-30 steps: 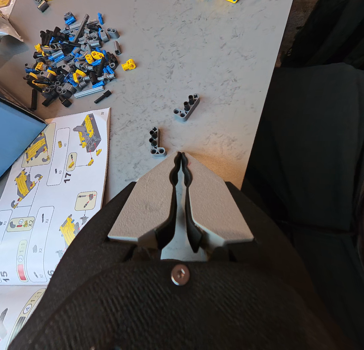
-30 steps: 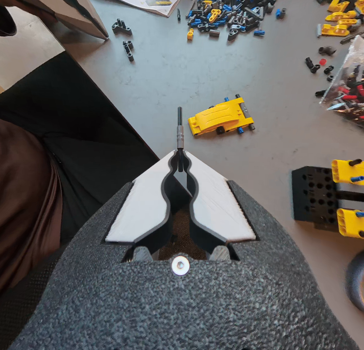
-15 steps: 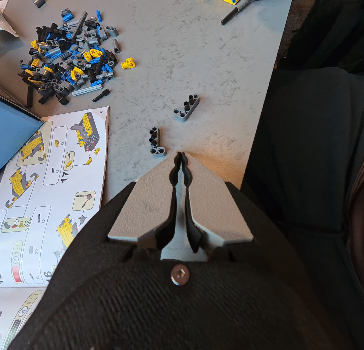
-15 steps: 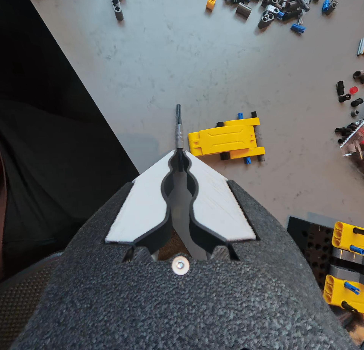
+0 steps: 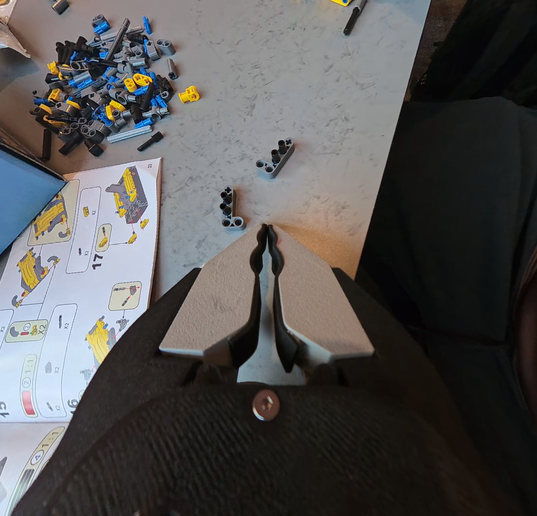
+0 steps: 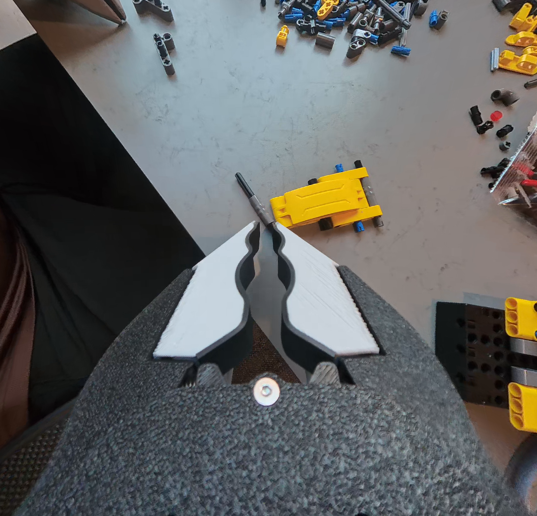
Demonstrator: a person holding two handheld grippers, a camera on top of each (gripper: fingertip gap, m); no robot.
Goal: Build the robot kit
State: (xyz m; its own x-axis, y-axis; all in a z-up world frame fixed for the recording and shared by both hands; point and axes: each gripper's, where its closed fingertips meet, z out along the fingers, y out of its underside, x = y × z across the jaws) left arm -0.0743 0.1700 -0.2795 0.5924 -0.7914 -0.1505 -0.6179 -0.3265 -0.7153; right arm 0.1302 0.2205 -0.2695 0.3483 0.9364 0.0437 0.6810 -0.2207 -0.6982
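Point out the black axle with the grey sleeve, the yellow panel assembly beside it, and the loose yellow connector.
black axle (image 6: 258,205): right wrist view, on its grey sleeve.
yellow panel assembly (image 6: 322,198): right wrist view, top panel.
yellow connector (image 5: 189,94): left wrist view, its body.

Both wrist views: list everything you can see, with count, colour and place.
Axle: one, black with grey sleeve, at right gripper's fingertips.
Yellow assembly: one, beside axle.
L-shaped beams: two, grey with black pins, ahead of left gripper.
Loose-parts pile: many, black, blue, grey, yellow.
Instruction booklet: one, white, table's left.
Perforated block: one, black, bearing yellow beams.
Table: one, grey.
Left gripper: shut, empty.
Right gripper: slightly open.
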